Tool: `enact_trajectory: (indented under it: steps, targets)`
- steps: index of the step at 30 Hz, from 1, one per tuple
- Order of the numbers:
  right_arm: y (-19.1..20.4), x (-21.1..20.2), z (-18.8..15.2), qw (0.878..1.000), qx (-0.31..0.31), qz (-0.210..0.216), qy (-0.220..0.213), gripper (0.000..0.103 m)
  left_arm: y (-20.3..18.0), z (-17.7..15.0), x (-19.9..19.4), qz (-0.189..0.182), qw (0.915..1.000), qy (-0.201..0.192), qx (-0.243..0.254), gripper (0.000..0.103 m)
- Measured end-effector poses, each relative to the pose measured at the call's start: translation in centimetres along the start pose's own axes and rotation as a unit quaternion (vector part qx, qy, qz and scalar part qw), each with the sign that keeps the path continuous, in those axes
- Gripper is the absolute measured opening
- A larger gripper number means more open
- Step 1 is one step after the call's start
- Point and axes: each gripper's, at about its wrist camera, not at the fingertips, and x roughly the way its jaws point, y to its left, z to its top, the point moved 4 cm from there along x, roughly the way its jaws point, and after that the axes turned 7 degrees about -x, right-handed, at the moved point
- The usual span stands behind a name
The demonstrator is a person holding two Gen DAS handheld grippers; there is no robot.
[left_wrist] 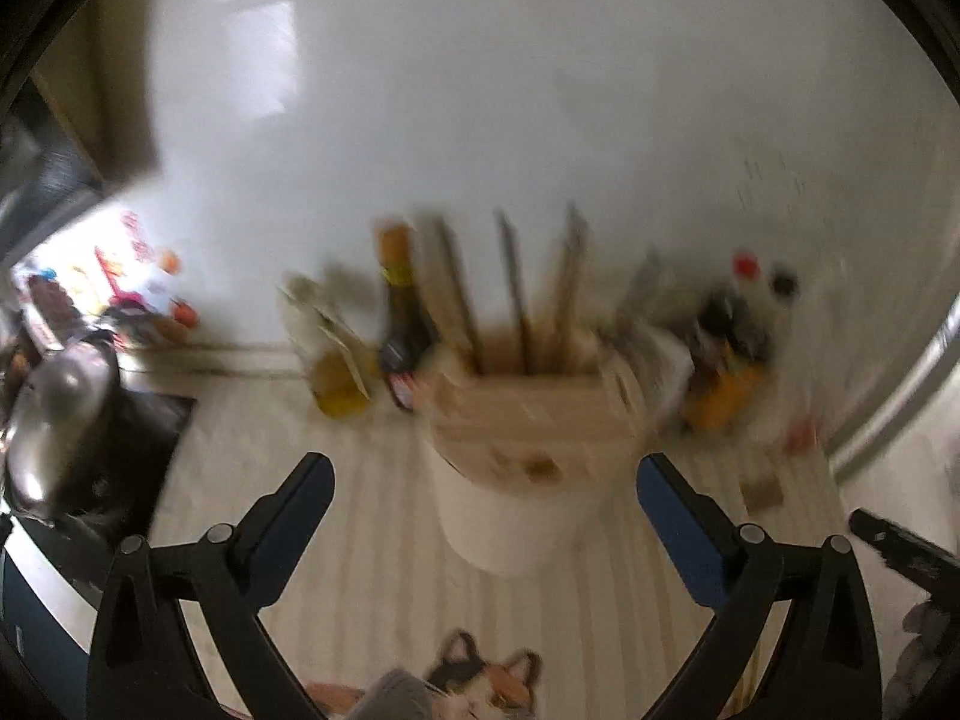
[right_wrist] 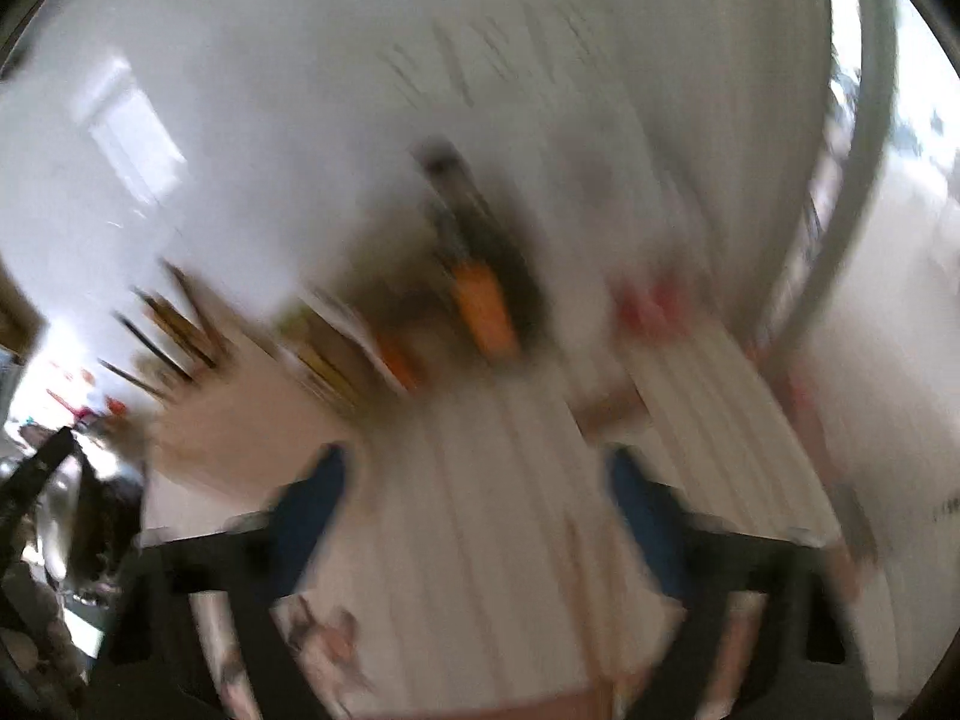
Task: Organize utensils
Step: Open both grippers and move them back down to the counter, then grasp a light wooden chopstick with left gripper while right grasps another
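Observation:
The picture is blurred in both views. A wooden holder [left_wrist: 528, 414] with long wooden utensils [left_wrist: 510, 276] standing in it sits on a white tub [left_wrist: 510, 522] on the striped counter. My left gripper [left_wrist: 485, 463] hangs just in front of the tub, jaws wide open and empty. In the right wrist view the same holder [right_wrist: 204, 426] and its utensils [right_wrist: 174, 336] lie to the left. My right gripper [right_wrist: 477, 471] is over bare striped cloth, jaws apart with nothing between them. One of its fingers [left_wrist: 900, 552] shows at the left wrist view's right edge.
A dark sauce bottle [left_wrist: 402, 336] and an oil bottle [left_wrist: 336, 378] stand left of the holder against the white wall. More bottles [left_wrist: 732, 354] stand to its right. A metal kettle [left_wrist: 54, 420] sits at far left, and a cat-print item [left_wrist: 480, 678] lies nearest me.

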Motion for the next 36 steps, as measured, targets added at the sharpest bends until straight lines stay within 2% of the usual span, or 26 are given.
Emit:
enact_trajectory:
  steps: [3, 8, 12, 14, 15, 17, 19, 23, 25, 26, 28, 30, 33, 36]
  targets:
    - [-3.6, 4.3, -3.3, 0.998, 0.018, -0.014, 0.062, 0.05, -3.0, -3.2, 3.1, 0.002, 0.9988, 0.04, 0.028, 0.103]
    - [-6.2, 10.0, -7.9, 0.989, 0.004, -0.026, 0.143, 0.049, -7.1, -8.0, 7.0, 0.02, 0.9919, 0.093, 0.085, 0.103]
    - [-6.6, 12.3, -10.6, 0.983, -0.017, -0.04, 0.177, 0.048, -9.2, -11.2, 9.0, 0.033, 0.9845, 0.126, 0.117, 0.103]
    - [-6.6, 13.1, -11.6, 0.98, -0.033, -0.05, 0.19, 0.032, -9.8, -12.4, 9.6, 0.037, 0.9814, 0.136, 0.13, 0.103]
    - [-6.5, 13.0, -11.7, 0.981, -0.043, -0.055, 0.184, 0.028, -10.0, -12.7, 9.7, 0.041, 0.9801, 0.14, 0.135, 0.103]
    - [-6.6, 12.8, -11.8, 0.979, -0.061, -0.075, 0.182, 0.007, -10.9, -13.4, 10.0, 0.041, 0.9777, 0.148, 0.143, 0.103]
    - [-7.3, 12.5, -11.8, 0.98, -0.048, -0.065, 0.18, 0.007, -12.0, -14.2, 10.4, 0.041, 0.9743, 0.161, 0.152, 0.103]
    - [-10.9, 11.1, -11.8, 0.983, -0.004, -0.071, 0.171, 0.007, -15.0, -16.3, 10.8, 0.015, 0.9666, 0.204, 0.155, 0.102]
    - [-13.1, 10.2, -11.9, 0.983, 0.019, -0.075, 0.168, 0.007, -17.0, -18.0, 11.2, -0.01, 0.9586, 0.237, 0.158, 0.098]
    - [-14.4, 9.7, -12.0, 0.982, 0.034, -0.081, 0.165, 0.007, -18.0, -18.9, 11.4, -0.018, 0.9541, 0.252, 0.161, 0.092]
    - [-16.5, 9.0, -12.3, 0.981, 0.055, -0.088, 0.162, 0.007, -20.2, -20.9, 12.0, -0.036, 0.9414, 0.288, 0.172, 0.088]
    - [-18.2, 8.5, -12.3, 0.98, 0.073, -0.095, 0.158, 0.007, -22.1, -22.9, 12.6, -0.052, 0.9289, 0.321, 0.177, 0.074]
    - [-20.5, 7.4, -12.5, 0.978, 0.096, -0.105, 0.152, 0.007, -23.9, -24.8, 13.0, -0.057, 0.917, 0.344, 0.194, 0.065]
    - [-22.1, 6.5, -12.5, 0.976, 0.114, -0.111, 0.147, 0.007, -25.3, -25.8, 12.8, -0.051, 0.9158, 0.333, 0.219, 0.064]
